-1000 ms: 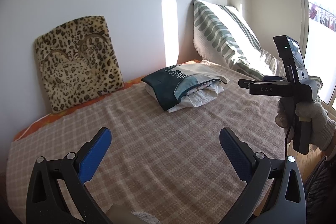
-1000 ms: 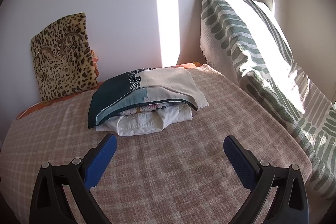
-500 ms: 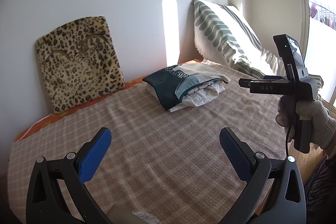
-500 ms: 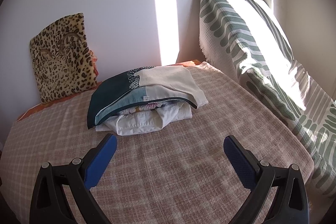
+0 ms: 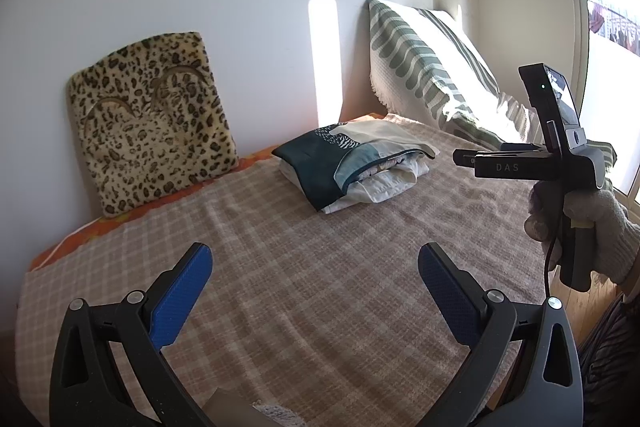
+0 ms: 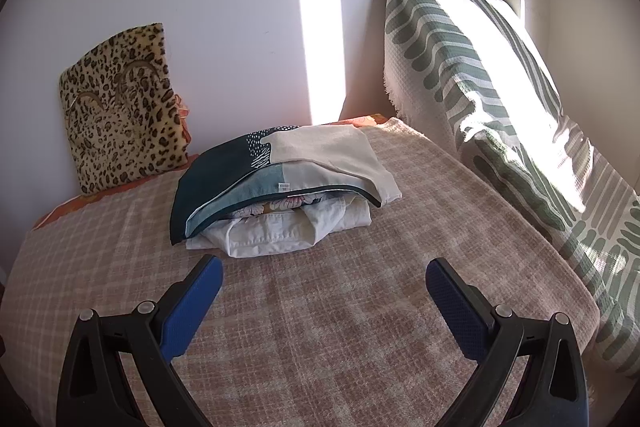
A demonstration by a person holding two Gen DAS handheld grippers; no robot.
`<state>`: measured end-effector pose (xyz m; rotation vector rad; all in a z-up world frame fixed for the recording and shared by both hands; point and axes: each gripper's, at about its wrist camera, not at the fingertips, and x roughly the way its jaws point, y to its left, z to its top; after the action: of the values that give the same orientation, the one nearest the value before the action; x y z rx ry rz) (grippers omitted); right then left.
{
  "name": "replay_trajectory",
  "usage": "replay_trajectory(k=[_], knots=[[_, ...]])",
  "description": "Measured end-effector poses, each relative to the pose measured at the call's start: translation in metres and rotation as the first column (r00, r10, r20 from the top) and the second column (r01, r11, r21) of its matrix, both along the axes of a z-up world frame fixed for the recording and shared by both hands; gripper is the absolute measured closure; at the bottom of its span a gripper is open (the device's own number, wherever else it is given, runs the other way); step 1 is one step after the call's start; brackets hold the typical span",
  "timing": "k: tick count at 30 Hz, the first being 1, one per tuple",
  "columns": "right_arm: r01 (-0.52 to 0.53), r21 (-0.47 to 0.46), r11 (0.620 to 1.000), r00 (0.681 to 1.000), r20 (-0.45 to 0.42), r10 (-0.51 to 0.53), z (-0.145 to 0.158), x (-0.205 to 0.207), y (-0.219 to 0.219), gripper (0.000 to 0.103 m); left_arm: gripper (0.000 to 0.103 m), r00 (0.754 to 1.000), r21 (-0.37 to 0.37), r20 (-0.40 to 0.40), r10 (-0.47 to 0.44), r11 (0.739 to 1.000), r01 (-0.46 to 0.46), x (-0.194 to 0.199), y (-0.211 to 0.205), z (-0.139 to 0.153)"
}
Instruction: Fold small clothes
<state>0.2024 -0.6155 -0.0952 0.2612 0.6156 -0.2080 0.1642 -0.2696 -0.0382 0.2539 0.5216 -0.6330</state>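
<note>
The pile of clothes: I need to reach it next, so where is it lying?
The pile of clothes lies on the checked blanket near the wall, between the leopard cushion and the striped pillow.

Both wrist cameras look low across the bed (image 5: 320, 307) toward the wall. The left view sits farther back and takes in the right tool (image 5: 464, 159) at its right edge. The right view is nearer the clothes pile (image 6: 280, 191). Both share pile, leopard cushion (image 6: 120, 115) and striped pillow (image 5: 420, 67).

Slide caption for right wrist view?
Open right gripper above checked bedspread, facing stack of folded clothes.
</note>
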Motion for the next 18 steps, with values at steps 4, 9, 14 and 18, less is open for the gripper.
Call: replay_trajectory(k=[4, 9, 14, 18], knots=[[-0.009, 0.002, 1.0, 1.0, 0.0, 0.009, -0.0004, 0.001, 0.0023, 0.0, 0.001, 1.0, -0.001, 0.001, -0.002, 1.0, 0.002, -0.0004, 0.0009, 0.0001], [-0.008, 0.005, 1.0, 1.0, 0.0, 0.008, -0.0004, 0.0005, 0.0032, 0.0, 0.001, 1.0, 0.0, 0.002, -0.004, 1.0, 0.004, -0.0007, 0.0016, 0.0001], [-0.01, 0.005, 1.0, 1.0, -0.001, 0.01, -0.0005, 0.0011, 0.003, 0.0, 0.0, 1.0, -0.002, 0.005, -0.005, 1.0, 0.005, -0.0013, 0.0023, 0.001], [-0.009, 0.004, 1.0, 1.0, -0.001, 0.009, -0.0007, 0.0006, 0.0038, 0.0, 0.001, 1.0, -0.003, 0.003, -0.007, 1.0, 0.007, -0.0011, 0.0023, 0.0009]])
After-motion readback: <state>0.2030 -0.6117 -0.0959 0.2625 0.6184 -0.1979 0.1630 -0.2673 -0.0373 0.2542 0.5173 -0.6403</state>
